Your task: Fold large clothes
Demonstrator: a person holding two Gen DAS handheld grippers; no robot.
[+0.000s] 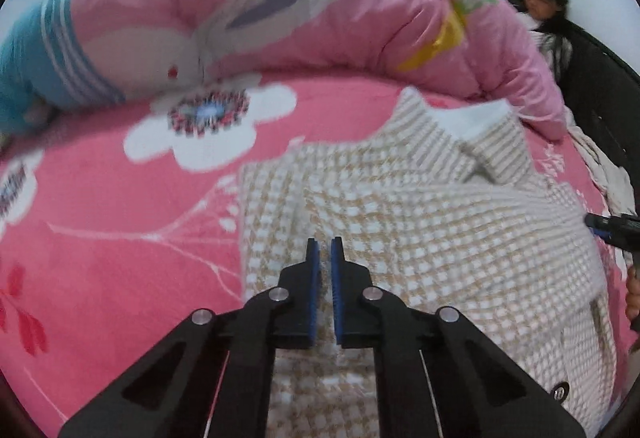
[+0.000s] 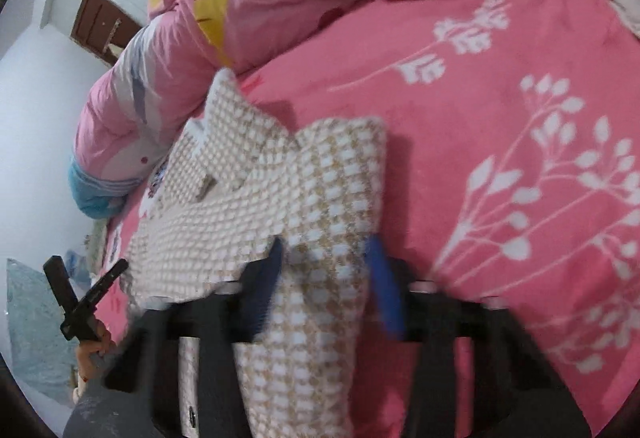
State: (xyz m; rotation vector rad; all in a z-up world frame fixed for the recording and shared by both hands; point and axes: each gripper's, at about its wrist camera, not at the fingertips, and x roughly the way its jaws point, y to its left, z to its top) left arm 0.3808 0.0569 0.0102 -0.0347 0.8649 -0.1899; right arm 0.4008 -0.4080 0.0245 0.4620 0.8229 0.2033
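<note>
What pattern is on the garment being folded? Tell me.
The garment has a small beige-and-white woven check; it shows best in the left wrist view.

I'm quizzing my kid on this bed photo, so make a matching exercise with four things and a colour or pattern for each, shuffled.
Things:
1. sheet
2. garment
3. gripper pads
4. quilt

Descriptions:
A. beige and white checks
B. blue
C. light pink, bunched along the far side
D. deep pink with white flowers

Pairs: 1-D, 2-A, 3-B, 4-C
</note>
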